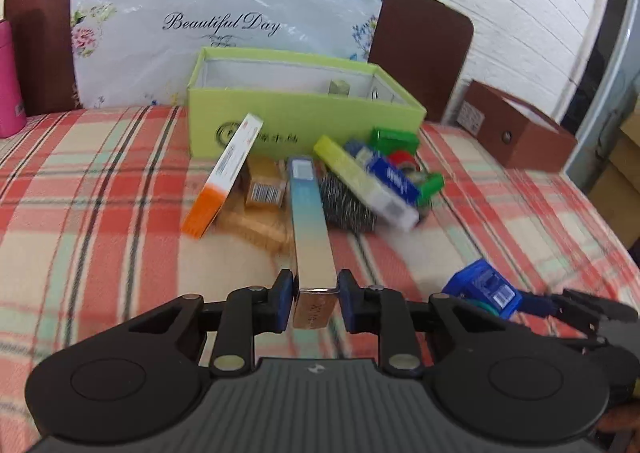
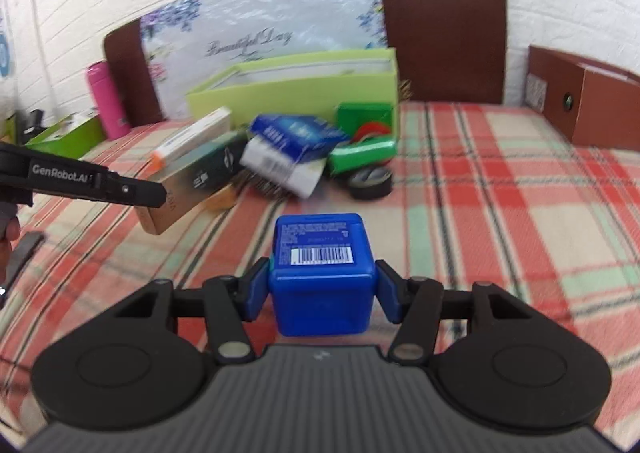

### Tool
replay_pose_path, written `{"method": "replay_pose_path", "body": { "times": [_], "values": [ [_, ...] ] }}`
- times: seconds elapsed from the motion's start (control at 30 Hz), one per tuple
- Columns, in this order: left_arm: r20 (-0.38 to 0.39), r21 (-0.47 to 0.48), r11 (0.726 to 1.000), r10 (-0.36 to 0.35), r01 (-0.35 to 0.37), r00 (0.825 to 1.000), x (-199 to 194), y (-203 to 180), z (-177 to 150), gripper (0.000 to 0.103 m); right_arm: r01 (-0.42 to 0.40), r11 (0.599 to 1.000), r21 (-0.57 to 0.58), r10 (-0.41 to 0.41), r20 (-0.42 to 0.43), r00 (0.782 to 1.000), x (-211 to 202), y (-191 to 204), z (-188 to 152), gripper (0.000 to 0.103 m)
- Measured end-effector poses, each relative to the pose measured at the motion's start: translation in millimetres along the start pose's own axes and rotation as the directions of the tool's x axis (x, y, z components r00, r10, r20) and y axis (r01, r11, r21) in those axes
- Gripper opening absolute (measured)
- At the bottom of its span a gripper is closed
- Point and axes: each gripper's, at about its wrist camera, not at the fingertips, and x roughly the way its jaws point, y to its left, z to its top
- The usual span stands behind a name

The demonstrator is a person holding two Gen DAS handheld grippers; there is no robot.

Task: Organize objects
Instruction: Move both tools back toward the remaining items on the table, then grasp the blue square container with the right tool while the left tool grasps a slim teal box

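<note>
My left gripper (image 1: 316,287) is shut on a long narrow box (image 1: 310,221), blue-green fading to tan, held pointing at the pile. It shows in the right wrist view (image 2: 192,183) too. My right gripper (image 2: 322,285) is shut on a blue cube-shaped container (image 2: 322,273) with a barcode, also visible at the lower right of the left wrist view (image 1: 484,287). An open light-green box (image 1: 296,109) stands beyond the pile, in front of the headboard. The pile holds an orange-and-white box (image 1: 222,177), a yellow-white box (image 1: 360,181), a blue box (image 2: 298,135) and green items (image 2: 362,141).
Everything rests on a red plaid bedcover (image 1: 100,193). A pink bottle (image 2: 106,101) stands at the far left, a brown box (image 1: 516,129) at the right by the wall. A black tape roll (image 2: 370,183) lies beside the pile. A floral "Beautiful Day" pillow (image 1: 224,17) leans on the headboard.
</note>
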Motion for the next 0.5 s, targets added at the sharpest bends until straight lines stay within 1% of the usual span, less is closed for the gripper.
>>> {"method": "replay_pose_path", "body": {
  "times": [0.07,0.13,0.2,0.23,0.27,0.3,0.33,0.37,0.4,0.47,0.5],
  "values": [
    [-0.039,0.002,1.000,0.002,-0.002,0.999,-13.2,6.9,-16.5,0.023,-0.006,1.000,-0.030,0.005,-0.007,1.000,-8.0,9.2,-11.0,0.054],
    [-0.088,0.029,1.000,0.009,-0.006,0.996,-19.5,9.8,-31.8,0.023,0.004,0.998,-0.061,-0.004,-0.003,1.000,-13.5,17.5,-17.4,0.055],
    [-0.098,0.047,0.998,0.042,-0.037,0.994,-17.8,10.1,-37.4,0.024,0.012,0.997,-0.075,-0.012,0.003,1.000,-15.1,22.7,-19.9,0.056],
    [-0.102,0.044,0.998,0.048,-0.044,0.994,-13.5,12.0,-36.0,0.026,0.013,0.997,-0.076,-0.013,0.002,1.000,-14.5,24.5,-19.8,0.059],
    [-0.099,0.025,0.999,0.050,-0.047,0.994,-8.8,14.0,-33.5,0.031,0.013,0.997,-0.073,-0.013,0.001,1.000,-14.7,25.6,-19.8,0.060],
    [-0.093,0.008,0.999,0.046,-0.045,0.995,-4.3,15.5,-30.6,0.038,0.013,0.998,-0.069,-0.013,0.004,1.000,-15.2,26.4,-19.2,0.060],
    [-0.091,-0.012,0.999,0.044,-0.045,0.995,0.7,16.0,-26.5,0.043,0.012,0.998,-0.067,-0.012,0.010,1.000,-16.4,26.2,-18.8,0.063],
    [-0.088,-0.023,0.998,0.048,-0.050,0.995,4.3,15.6,-23.6,0.052,0.015,0.998,-0.068,-0.014,0.015,1.000,-17.5,26.7,-18.7,0.066],
    [-0.080,-0.016,0.999,0.048,-0.049,0.996,6.8,13.6,-21.3,0.054,0.020,0.997,-0.072,-0.019,0.019,1.000,-19.0,27.2,-18.8,0.067],
    [-0.075,0.017,0.999,0.050,-0.049,0.996,12.7,9.5,-17.7,0.054,0.025,0.996,-0.081,-0.024,0.021,0.999,-20.6,27.2,-18.4,0.068],
    [-0.084,0.020,0.998,0.058,-0.056,0.995,15.6,9.3,-17.0,0.054,0.027,0.996,-0.080,-0.026,0.021,0.999,-20.4,26.8,-18.2,0.068]
  ]
}}
